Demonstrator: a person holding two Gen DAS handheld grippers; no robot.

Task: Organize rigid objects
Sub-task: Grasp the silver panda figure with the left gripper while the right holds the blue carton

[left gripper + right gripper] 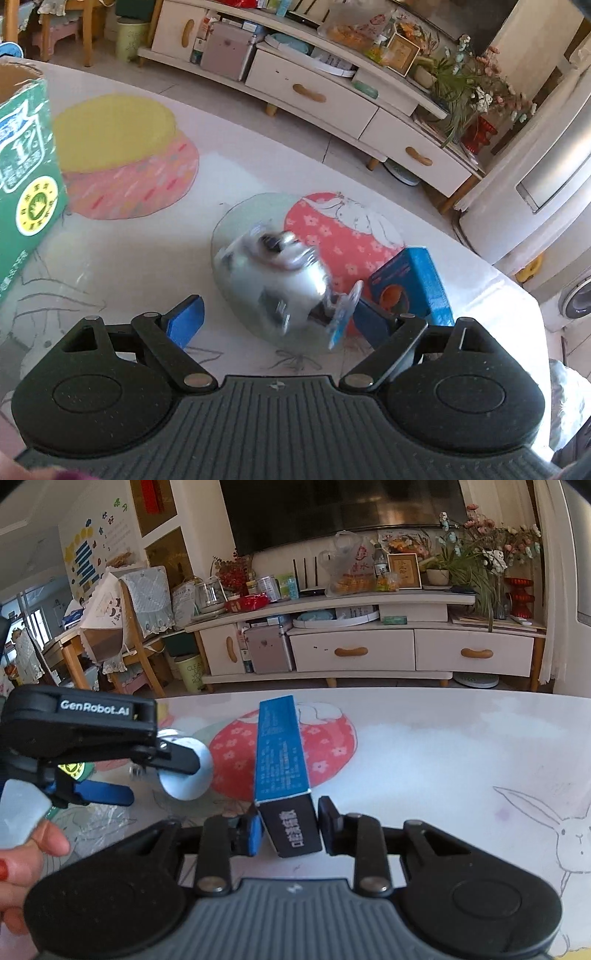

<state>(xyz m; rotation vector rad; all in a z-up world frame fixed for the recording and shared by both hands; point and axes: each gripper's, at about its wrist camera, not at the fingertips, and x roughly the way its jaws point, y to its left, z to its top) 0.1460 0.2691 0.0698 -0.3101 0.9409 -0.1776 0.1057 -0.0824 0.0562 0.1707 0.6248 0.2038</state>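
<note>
Green carton (26,155): top open, contents unseen | blue box (282,755): right claw (290,829) clamped

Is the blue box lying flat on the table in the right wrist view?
No. The blue box is held between the fingers of the right gripper, its far end raised above the table.

Motion-blurred silvery object (275,280) between left claw's fingers, unidentifiable, green carton (26,177) cut off at frame edge
</note>
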